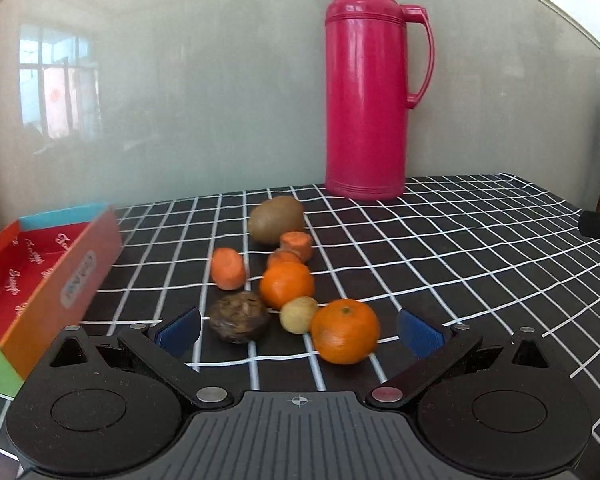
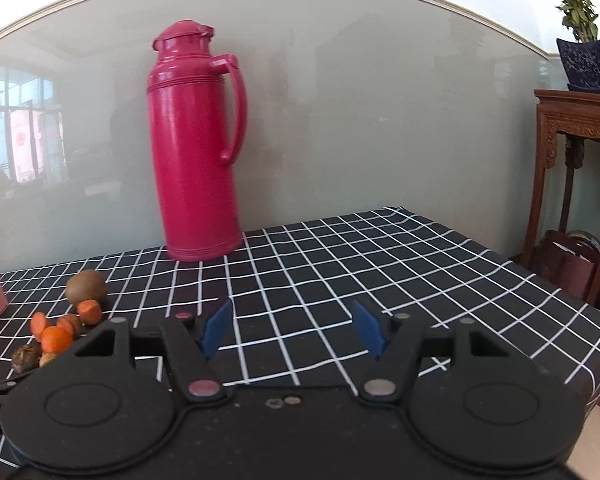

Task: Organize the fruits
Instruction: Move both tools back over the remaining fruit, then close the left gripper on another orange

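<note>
Approaching: left gripper (image 1: 299, 330), fingers wide, empty.
Right gripper (image 2: 293, 330): fingers apart, empty.
Tangerine (image 1: 345, 331), near box (image 1: 66, 276): light, soft; grip its sides gently.

A cluster of fruit lies on the checked cloth. A brown fuzzy kiwi (image 1: 276, 219) sits on its side at the cluster's twelve o'clock. Just at its five o'clock rest two carrot chunks (image 1: 297, 245), a third carrot chunk (image 1: 228, 268) lying apart at eight o'clock. A mandarin (image 1: 287, 284) sits mid-cluster; touching it at six o'clock is a small yellowish fruit (image 1: 299, 314). A second mandarin (image 1: 345, 331), stem up, lies at four o'clock, a dark wrinkled fruit (image 1: 239, 322) at seven.
</note>
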The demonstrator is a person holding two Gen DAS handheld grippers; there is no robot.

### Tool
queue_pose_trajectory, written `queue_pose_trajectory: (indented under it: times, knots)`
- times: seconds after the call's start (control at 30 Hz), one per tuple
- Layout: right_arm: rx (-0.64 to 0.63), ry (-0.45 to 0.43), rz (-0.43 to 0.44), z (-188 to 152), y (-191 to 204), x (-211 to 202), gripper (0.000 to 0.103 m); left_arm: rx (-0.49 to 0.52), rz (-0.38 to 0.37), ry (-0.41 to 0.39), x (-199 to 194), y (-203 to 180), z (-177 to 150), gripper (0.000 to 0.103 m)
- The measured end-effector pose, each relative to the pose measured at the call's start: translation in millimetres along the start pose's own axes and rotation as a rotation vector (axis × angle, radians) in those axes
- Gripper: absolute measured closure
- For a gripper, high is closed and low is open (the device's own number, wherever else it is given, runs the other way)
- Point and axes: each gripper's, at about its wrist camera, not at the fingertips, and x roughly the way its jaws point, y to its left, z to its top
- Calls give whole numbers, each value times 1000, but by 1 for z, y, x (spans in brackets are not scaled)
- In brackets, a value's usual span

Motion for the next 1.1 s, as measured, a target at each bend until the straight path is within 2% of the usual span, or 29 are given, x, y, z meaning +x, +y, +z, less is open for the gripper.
queue_pose_trajectory:
  times: [0.2, 0.43, 0.5, 0.53, 0.6, 0.67, 0.73, 0.77, 1.1]
  knots:
    - [9, 10, -24, -4, -16, 2, 37, -6, 4, 44, 12, -15, 0, 0]
    - [28, 18, -48, -7, -33, 4, 37, -34, 9, 57, 29, -24, 3, 0]
    - [28, 24, -53, -9, -37, 5, 37, -29, 7, 71, 32, -27, 3, 16]
    - [27, 25, -55, -10, -38, 5, 37, -26, 6, 86, 35, -28, 3, 28]
    - [29, 26, -59, -10, -41, 5, 37, -25, 18, 120, 40, -28, 2, 35]
    - [34, 28, -64, -11, -44, 5, 37, -26, 21, 135, 42, -29, 1, 47]
    - [39, 30, -66, -12, -46, 6, 37, -26, 17, 133, 42, -29, 1, 51]
    - [39, 31, -66, -12, -46, 6, 37, -25, 11, 130, 41, -29, 1, 60]
    - [23, 30, -47, -8, -31, 5, 37, 2, -13, 84, 22, -22, 1, 60]
